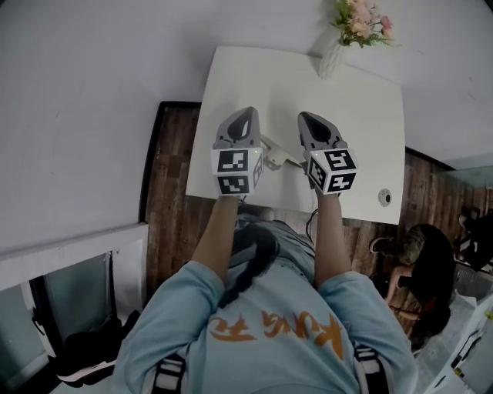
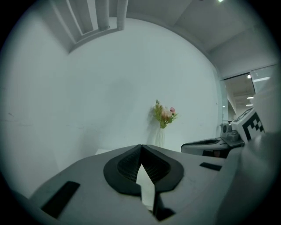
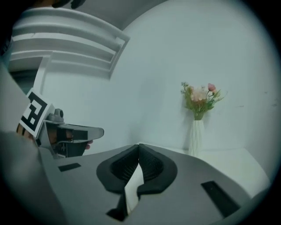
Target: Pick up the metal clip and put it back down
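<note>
Over the white table (image 1: 231,77), head view: left gripper (image 1: 247,113) and right gripper (image 1: 306,118) side by side, both pointing to 12 o'clock. Open tabletop ahead of the jaws. The table's 9 o'clock edge is free, with the floor (image 1: 166,192) beyond it. Vase (image 1: 331,60) holding flowers (image 1: 362,21) at the 1 o'clock corner. Small round thing (image 1: 384,197) at the 4 o'clock edge, can't identify it. Metal clip (image 1: 279,154): looks like the pale piece on the table between the grippers, partly behind the marker cubes (image 1: 235,171), hard to make out.

Left gripper view: jaws closed tip to tip, nothing held. Vase at 1 o'clock, right gripper at 3. Gripper body hides the table below.

Right gripper view: jaws closed, empty. Left gripper at 9 o'clock, vase at 2.
</note>
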{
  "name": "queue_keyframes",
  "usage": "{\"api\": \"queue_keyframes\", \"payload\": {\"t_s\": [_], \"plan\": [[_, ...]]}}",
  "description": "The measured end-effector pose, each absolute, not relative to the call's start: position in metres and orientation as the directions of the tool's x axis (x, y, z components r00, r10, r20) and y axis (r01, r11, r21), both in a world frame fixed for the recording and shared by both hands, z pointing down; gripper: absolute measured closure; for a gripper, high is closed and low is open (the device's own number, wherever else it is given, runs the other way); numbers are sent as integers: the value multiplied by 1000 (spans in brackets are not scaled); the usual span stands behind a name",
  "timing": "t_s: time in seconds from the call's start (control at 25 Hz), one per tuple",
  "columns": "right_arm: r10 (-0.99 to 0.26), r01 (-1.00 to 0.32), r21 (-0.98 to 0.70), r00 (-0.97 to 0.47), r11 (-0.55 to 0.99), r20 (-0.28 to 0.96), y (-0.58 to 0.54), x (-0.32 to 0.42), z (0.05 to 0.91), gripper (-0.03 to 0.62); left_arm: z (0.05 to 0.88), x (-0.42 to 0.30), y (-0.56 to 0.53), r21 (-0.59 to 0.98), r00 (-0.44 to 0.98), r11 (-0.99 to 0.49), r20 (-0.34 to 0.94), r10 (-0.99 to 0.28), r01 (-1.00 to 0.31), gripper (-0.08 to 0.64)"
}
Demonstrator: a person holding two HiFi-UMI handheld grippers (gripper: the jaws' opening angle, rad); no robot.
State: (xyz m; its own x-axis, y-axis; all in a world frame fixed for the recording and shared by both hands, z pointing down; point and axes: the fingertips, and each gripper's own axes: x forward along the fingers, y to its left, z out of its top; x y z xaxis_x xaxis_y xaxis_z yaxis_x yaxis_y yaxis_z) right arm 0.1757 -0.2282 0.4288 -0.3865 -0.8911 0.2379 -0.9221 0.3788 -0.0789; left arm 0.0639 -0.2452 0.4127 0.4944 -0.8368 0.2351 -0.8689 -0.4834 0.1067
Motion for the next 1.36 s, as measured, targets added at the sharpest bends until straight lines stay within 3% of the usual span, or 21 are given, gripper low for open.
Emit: {"api": "queue_keyframes", "payload": {"t_s": [0.24,0.48,1.36], "plan": [[-944,-946,-103,-316,306,91,-235,203,371,578,364,84,-253,91,539,-532,120,-834,-842,545],[-962,-960,-73,-273,270,25,-238,223,332,578,314,97,-255,35,540,-539,6,-842,-842,543],[-974,-973,-16,-228,228,6,-232,244,323,580,313,120,-256,21,561,-561,17,-828,-828,543]]}}
